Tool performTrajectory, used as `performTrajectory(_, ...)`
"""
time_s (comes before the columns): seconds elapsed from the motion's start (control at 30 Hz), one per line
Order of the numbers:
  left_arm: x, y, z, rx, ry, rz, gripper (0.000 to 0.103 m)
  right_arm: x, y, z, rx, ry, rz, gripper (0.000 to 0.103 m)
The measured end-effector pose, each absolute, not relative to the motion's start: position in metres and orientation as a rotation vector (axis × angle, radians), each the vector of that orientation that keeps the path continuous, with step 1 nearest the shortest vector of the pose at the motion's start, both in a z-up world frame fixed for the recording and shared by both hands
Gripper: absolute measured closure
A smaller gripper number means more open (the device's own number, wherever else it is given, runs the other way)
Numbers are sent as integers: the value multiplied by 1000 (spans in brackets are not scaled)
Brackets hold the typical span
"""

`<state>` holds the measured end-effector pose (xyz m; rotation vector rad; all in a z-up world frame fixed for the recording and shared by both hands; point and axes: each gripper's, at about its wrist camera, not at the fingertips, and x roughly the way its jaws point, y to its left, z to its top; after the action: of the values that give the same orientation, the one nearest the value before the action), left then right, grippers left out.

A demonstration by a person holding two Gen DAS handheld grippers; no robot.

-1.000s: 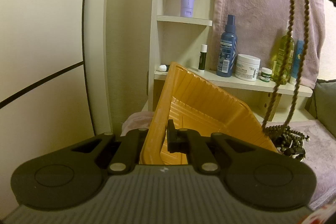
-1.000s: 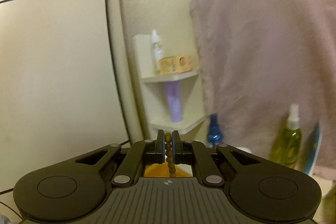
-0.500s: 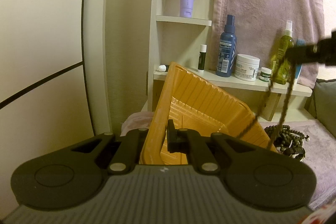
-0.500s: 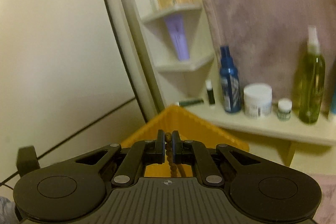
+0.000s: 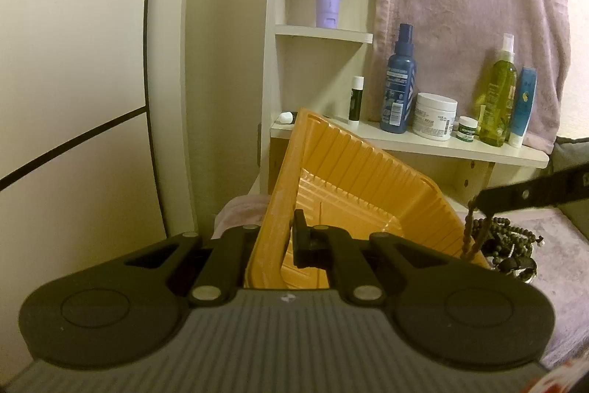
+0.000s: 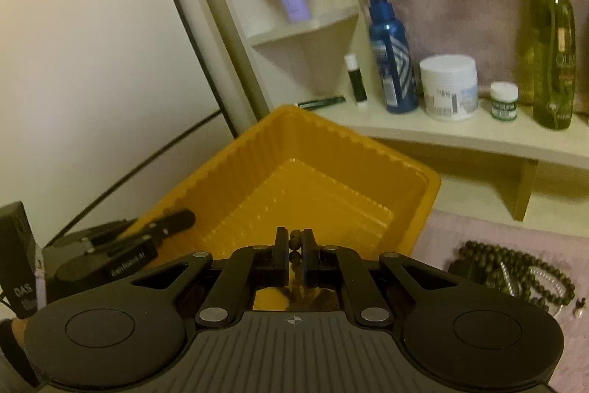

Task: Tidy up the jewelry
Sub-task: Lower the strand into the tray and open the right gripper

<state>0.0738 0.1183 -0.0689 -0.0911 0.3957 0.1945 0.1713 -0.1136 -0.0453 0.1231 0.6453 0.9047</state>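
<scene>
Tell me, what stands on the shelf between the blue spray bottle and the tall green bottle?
A white jar and a small green-labelled pot, between blue spray bottle and green bottle; clearest in the right wrist view.

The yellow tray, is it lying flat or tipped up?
Tipped up. The left tongs pinch the yellow tray by its near rim, and in the left wrist view its floor slants steeply instead of lying flat on the pink cloth.

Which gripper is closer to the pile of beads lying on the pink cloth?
Right. The right gripper hangs just above and beside the bead pile, shut on a bead strand. The left gripper clamps the yellow tray's far rim.
</scene>
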Motion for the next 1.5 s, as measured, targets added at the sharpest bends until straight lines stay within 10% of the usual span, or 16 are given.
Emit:
performTrajectory(0.5, 73, 118, -69, -88, 397, 194, 97, 179, -96, -55, 111, 685, 936, 95)
performTrajectory(0.67, 73, 118, -69, -87, 397, 194, 97, 174, -95, -60, 108, 686, 928, 51)
performTrajectory(1.5, 72, 118, -70, -80, 401, 198, 97, 169, -85, -62, -26, 856, 960, 51)
